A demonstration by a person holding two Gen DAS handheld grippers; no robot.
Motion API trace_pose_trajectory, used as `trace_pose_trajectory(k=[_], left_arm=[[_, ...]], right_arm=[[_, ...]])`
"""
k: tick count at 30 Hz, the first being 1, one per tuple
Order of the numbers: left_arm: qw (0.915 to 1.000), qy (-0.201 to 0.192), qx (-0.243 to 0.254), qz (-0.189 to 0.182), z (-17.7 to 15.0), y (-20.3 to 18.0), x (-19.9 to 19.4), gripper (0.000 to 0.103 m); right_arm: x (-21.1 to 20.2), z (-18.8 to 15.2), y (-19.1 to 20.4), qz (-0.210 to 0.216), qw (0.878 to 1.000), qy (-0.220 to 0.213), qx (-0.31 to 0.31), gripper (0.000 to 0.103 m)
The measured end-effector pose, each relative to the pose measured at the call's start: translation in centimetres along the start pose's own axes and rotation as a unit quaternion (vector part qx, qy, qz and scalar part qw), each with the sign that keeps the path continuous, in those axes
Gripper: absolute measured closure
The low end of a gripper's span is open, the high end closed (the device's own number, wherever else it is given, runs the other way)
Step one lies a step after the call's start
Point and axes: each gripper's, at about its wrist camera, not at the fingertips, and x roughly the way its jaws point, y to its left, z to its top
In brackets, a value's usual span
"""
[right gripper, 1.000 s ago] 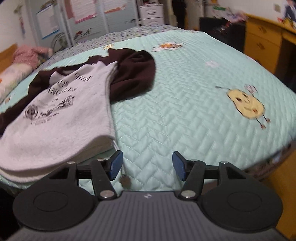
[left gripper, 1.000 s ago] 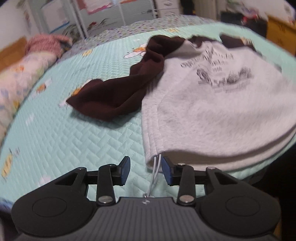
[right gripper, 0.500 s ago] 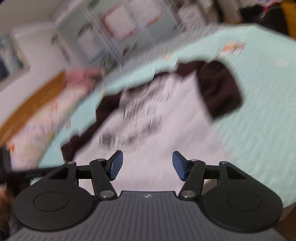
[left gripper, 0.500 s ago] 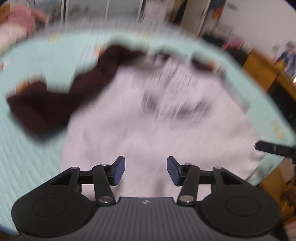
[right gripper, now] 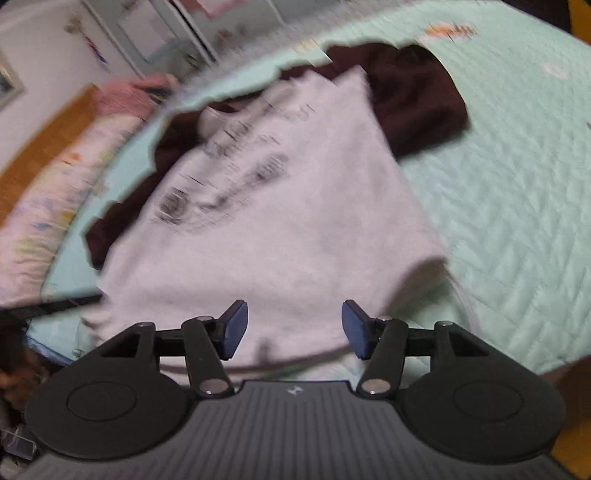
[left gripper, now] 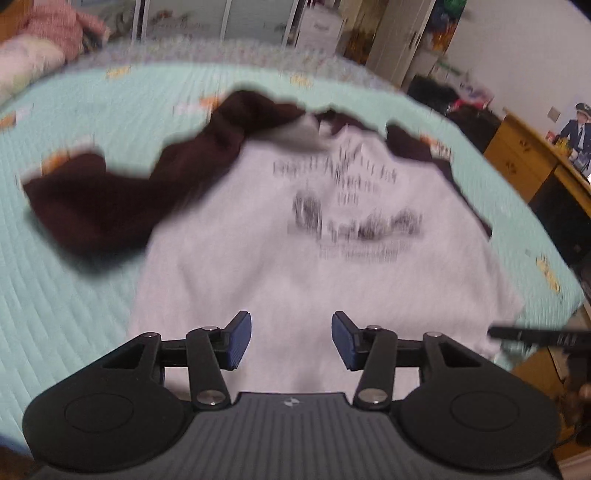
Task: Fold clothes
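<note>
Both views motion-blurred. Sweatshirt [left gripper: 295, 266], pale grey body with dark brown sleeves and a dark printed graphic on the chest, lies flat and front-up on the bed [left gripper: 74, 295], on a mint-green quilted cover with small cartoon prints. Hem is nearest both cameras, at the near edge of the bed; neckline points away. In the left wrist view one brown sleeve [left gripper: 110, 199] trails out to the left across the cover; the other shows only as a dark strip along the right shoulder. In the right wrist view that second sleeve [right gripper: 413, 96] is bunched beside the right shoulder. Left gripper [left gripper: 291, 339] hovers over the hem region, fingers [left gripper: 238, 341] standing moderately wide with nothing between them, pads clear of the fabric. Right gripper [right gripper: 295, 328] likewise over the hem, fingers [right gripper: 354, 330] moderately wide and empty; a thin cord-like line crosses below them, too blurred to identify. A dark bar at the right edge of the left view appears to be part of the other gripper. Pillow [right gripper: 40, 206] and a pink bundle [left gripper: 55, 26] sit at the head end. Wooden dresser [left gripper: 524, 162] stands beside the bed; contents not visible.
</note>
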Motion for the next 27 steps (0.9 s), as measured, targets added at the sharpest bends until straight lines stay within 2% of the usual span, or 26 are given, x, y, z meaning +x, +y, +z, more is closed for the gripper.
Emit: trace_pose_trajectory(k=[3, 5, 8, 11, 15, 18, 20, 27], left_arm=[[0.9986, -0.041, 0.022, 0.026, 3.8, -0.3, -0.8, 0.049], [0.9964, -0.065, 0.037, 0.041, 6.9, -0.2, -0.7, 0.043], [0.9922, -0.086, 0.063, 0.064, 11.5, 0.0, 0.9, 0.042], [0.9870, -0.102, 0.107, 0.064, 15.1, -0.3, 3.4, 0.042], [0.9845, -0.084, 0.150, 0.032, 18.5, -0.2, 8.3, 0.042], [0.9864, -0.057, 0.152, 0.027, 20.1, 0.3, 12.3, 0.042], [0.9872, -0.050, 0.148, 0.032, 21.0, 1.1, 14.4, 0.042], [0.9890, -0.032, 0.144, -0.004, 22.8, 3.1, 18.2, 0.042]], right_arm=[[-0.4, 1.3, 0.2, 0.013, 1.000, -0.003, 0.011, 0.044], [-1.0, 2.5, 0.5, 0.038, 0.999, -0.021, 0.016, 0.044], [-1.5, 5.3, 1.3, 0.094, 0.994, -0.052, 0.021, 0.044], [-1.1, 8.4, 2.1, 0.163, 0.983, -0.078, 0.020, 0.040], [1.7, 11.8, 2.1, 0.216, 0.972, -0.093, 0.025, 0.038], [4.5, 13.1, 1.5, 0.222, 0.970, -0.089, 0.031, 0.038], [6.0, 13.2, 1.1, 0.222, 0.971, -0.085, 0.032, 0.038], [8.7, 10.5, -1.3, 0.222, 0.969, -0.057, 0.092, 0.038]])
